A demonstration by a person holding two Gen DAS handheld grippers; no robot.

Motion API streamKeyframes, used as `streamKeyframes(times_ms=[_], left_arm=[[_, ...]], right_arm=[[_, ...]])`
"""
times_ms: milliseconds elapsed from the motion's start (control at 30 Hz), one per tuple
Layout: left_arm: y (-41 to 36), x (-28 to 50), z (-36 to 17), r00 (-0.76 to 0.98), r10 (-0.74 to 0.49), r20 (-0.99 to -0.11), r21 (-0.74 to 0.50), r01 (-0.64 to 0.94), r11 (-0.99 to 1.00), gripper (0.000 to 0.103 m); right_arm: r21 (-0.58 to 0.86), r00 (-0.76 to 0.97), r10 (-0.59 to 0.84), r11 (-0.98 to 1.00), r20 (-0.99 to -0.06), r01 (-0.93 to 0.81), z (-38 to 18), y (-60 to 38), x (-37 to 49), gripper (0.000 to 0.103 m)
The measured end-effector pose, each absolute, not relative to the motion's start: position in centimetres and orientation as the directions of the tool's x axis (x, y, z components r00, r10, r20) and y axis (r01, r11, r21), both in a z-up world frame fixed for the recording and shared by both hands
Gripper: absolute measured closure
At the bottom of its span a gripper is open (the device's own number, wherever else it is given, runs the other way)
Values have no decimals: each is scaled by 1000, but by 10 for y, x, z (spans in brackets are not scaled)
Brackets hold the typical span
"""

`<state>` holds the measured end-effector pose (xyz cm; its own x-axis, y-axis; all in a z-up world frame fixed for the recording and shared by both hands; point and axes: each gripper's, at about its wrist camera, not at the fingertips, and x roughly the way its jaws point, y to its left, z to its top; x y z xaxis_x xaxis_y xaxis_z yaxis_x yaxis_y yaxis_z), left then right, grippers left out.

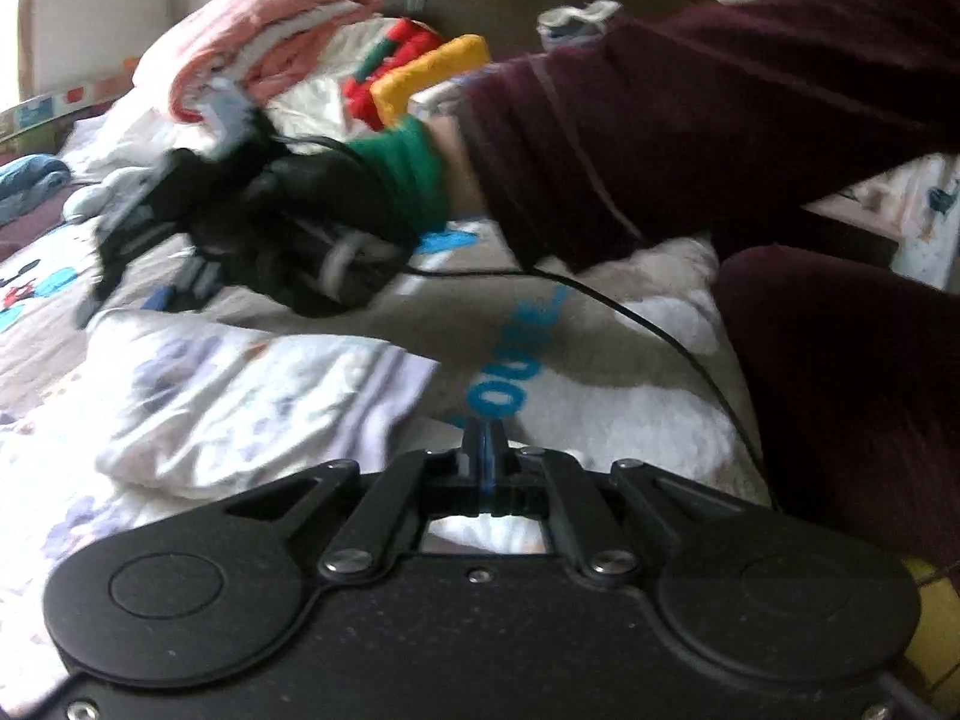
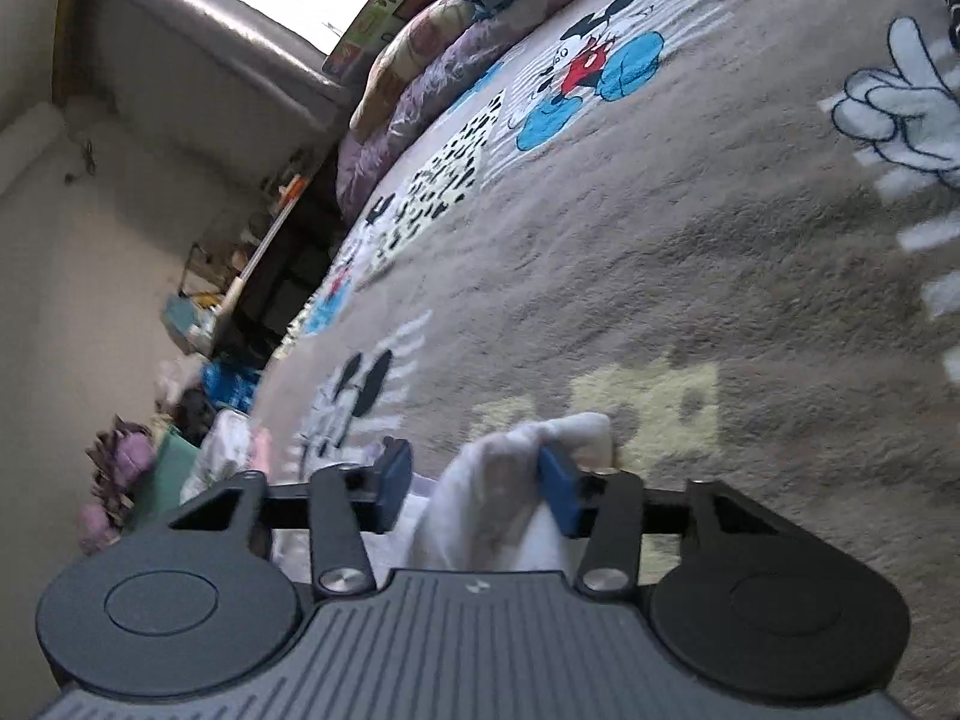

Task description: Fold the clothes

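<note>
Left hand-held gripper [image 1: 486, 441]: fingers pinched right together, no cloth visible between them, though hard to rule out a thin edge tucked in. Right hand-held gripper [image 2: 474, 486]: spread wide, with a bunch of white fabric [image 2: 498, 516] between the blue pads and draped over one of them, not clamped. Probably part of the white printed garment [image 1: 240, 402] lying crumpled on the bed blanket [image 2: 660, 210], just ahead of the left hand-held gripper. Can't confirm the same piece, and can't tell a half-made fold from a freshly dropped one by the crumple alone.

Ways for things to go sideways, just guessing:
- Fabric hooked over that pad, so pulling away could drag the garment along and wreck any fold already there.
- Fuzzy blanket, lots of friction, so sliding the garment more likely to bunch it than flatten it.
- Black cable [image 1: 630, 312] trailing across the bed below the maroon sleeve [image 1: 720, 120], easy to snag on cloth.
- Pile of other clothes [image 1: 270, 30] up by the headboard, near enough to topple with a wide swing.
- Plenty of blur around the right hand-held gripper, so possibly rushed moves and sloppy aim.
</note>
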<state>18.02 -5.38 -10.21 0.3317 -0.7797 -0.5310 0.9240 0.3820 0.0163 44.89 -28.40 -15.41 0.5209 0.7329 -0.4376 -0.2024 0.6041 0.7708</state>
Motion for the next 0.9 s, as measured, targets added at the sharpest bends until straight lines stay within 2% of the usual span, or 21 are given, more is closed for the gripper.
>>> streamKeyframes(times_ms=[67, 100, 133, 167, 200, 367, 400, 433, 467, 533, 600, 733, 900], left_arm=[[-48, 178, -94, 387, -770, -508, 49, 905, 422, 101], [-47, 177, -89, 417, -762, -495, 71, 894, 443, 89], [-48, 175, -87, 448, -752, -483, 96, 881, 463, 65], [-50, 173, -87, 476, -743, -471, 119, 868, 481, 53], [-53, 172, -88, 500, -730, -465, 143, 857, 496, 49], [-85, 175, -112, 583, -624, -521, 279, 807, 521, 49], [-89, 177, -117, 596, -605, -529, 298, 797, 525, 55], [-92, 178, -121, 604, -593, -532, 319, 792, 521, 55], [-94, 179, -125, 613, -582, -534, 341, 786, 515, 60], [-92, 180, -125, 615, -581, -533, 354, 786, 507, 88], [-87, 181, -122, 610, -588, -530, 354, 790, 500, 96], [-68, 181, -111, 550, -640, -537, 323, 834, 446, 97], [-55, 185, -111, 521, -647, -556, 306, 852, 424, 97]], right_arm=[[775, 538, 732, 596, -418, -209, -156, -287, 441, 57], [782, 542, 736, 587, -407, -211, -158, -288, 439, 57], [791, 542, 742, 575, -395, -210, -159, -290, 437, 57], [794, 545, 743, 570, -390, -209, -160, -291, 436, 57], [795, 549, 740, 570, -388, -207, -159, -291, 437, 57], [742, 586, 708, 621, -395, -251, -142, -287, 430, 55], [722, 599, 697, 638, -395, -266, -136, -285, 428, 55], [702, 611, 687, 654, -394, -282, -131, -283, 426, 55], [681, 622, 677, 669, -393, -297, -126, -282, 424, 55], [652, 636, 663, 691, -396, -314, -120, -279, 422, 55], [650, 629, 658, 697, -414, -302, -122, -277, 426, 55], [645, 613, 649, 711, -450, -279, -126, -271, 432, 55], [626, 612, 616, 742, -496, -240, -139, -270, 434, 55]])
